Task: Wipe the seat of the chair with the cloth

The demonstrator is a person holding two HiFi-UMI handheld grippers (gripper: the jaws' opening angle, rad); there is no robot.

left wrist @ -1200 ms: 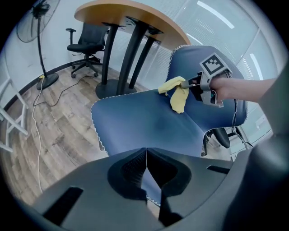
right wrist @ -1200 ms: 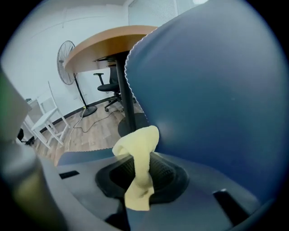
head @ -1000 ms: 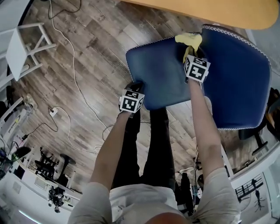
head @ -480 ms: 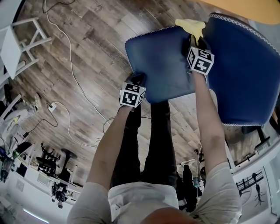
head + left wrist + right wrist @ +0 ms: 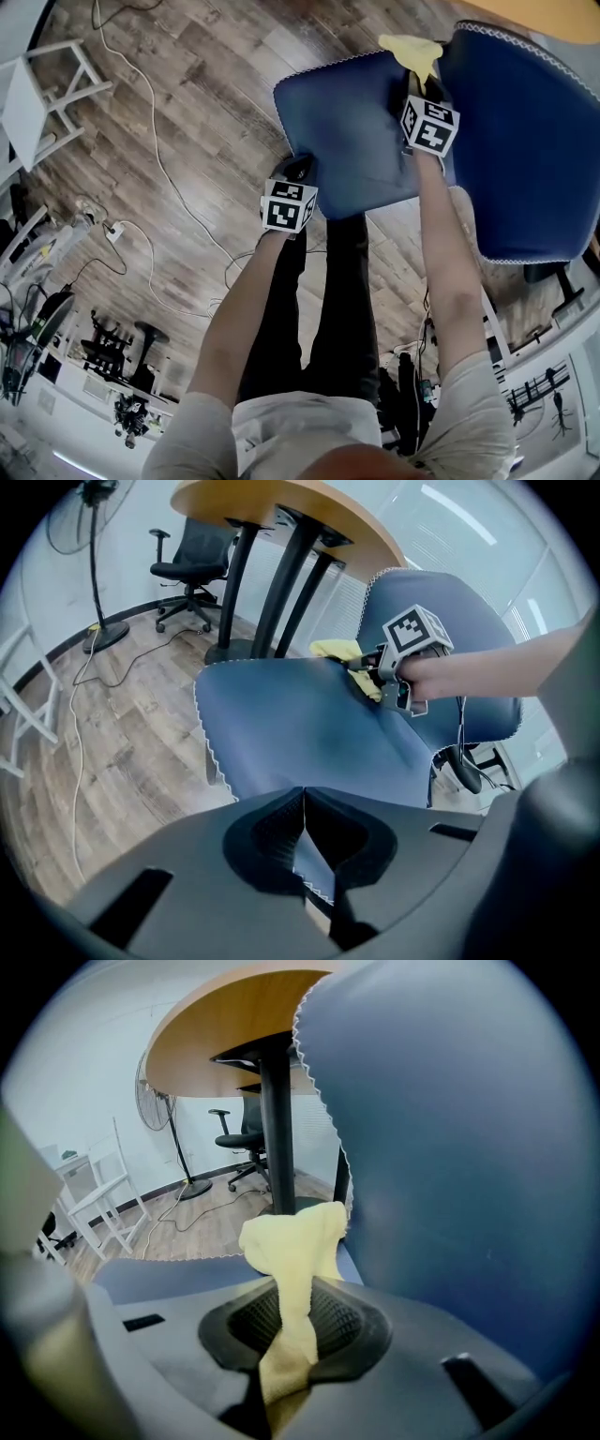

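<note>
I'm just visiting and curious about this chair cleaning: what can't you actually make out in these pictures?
- Head view: where the cloth meets the seat, covered by the right hand-held gripper and its marker cube.
- Left gripper view: whether the left hand-held gripper pinches the seat's trim or merely shuts beside it; its own body blocks that.
- Any view: dirt on the seat, too small to tell.

The left gripper's (image 5: pixel 303 803) jaws are meeting at their tips just above the blue seat's (image 5: pixel 291 728) near scalloped edge. Across the seat, the right gripper (image 5: pixel 367 670) is holding the yellow cloth (image 5: pixel 339 651) at the far edge, by the backrest (image 5: pixel 450 602). A wooden table (image 5: pixel 281 508) is standing behind.
</note>
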